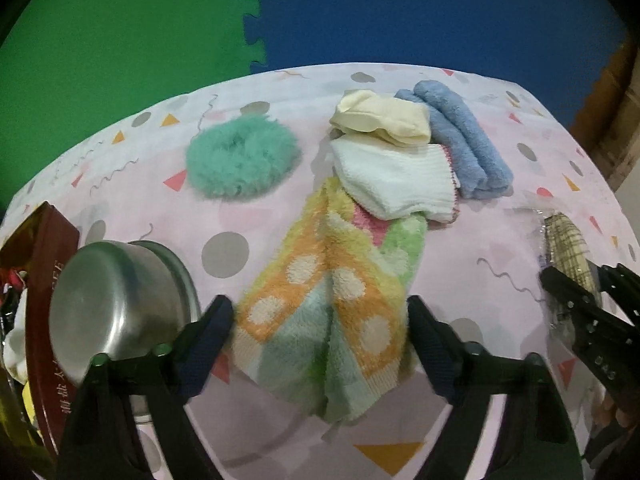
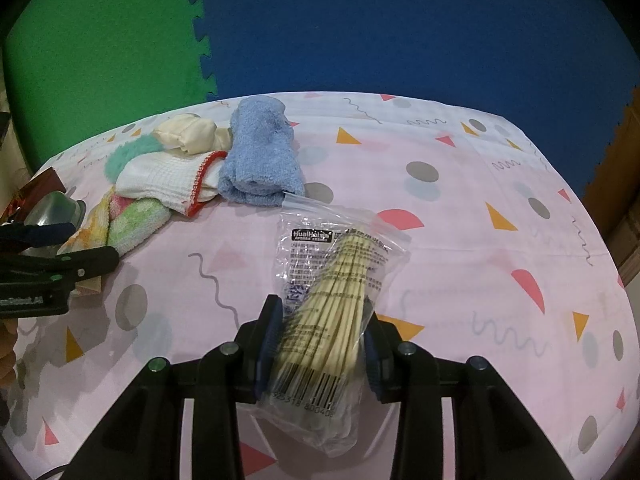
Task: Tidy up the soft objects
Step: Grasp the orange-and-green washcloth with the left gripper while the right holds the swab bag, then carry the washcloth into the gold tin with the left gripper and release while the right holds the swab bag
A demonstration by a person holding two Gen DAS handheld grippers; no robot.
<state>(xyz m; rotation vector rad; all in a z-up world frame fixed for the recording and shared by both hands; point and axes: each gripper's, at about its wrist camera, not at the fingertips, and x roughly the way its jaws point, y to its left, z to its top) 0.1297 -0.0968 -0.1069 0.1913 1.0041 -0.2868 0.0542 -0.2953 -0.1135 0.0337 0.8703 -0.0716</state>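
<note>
A fuzzy towel (image 1: pixel 340 248) in orange, green and yellow with white dots lies between the fingers of my left gripper (image 1: pixel 318 308), whose pads touch its two sides. Its far end is tucked under a white sock (image 1: pixel 400 184) with pink trim. Behind the sock lie a cream cloth (image 1: pixel 384 118) and a rolled blue towel (image 1: pixel 460 140). A teal fluffy ring (image 1: pixel 240 160) sits to the left. My right gripper (image 2: pixel 322 316) is shut on a clear bag of bamboo sticks (image 2: pixel 340 256), just above the tablecloth.
A steel pot (image 1: pixel 116 300) lies on its side by my left finger, against a dark red box (image 1: pixel 44 280) holding small items. The table wears a pink patterned cloth (image 2: pixel 480 240). Green and blue foam mats (image 2: pixel 360 40) cover the floor beyond its far edge.
</note>
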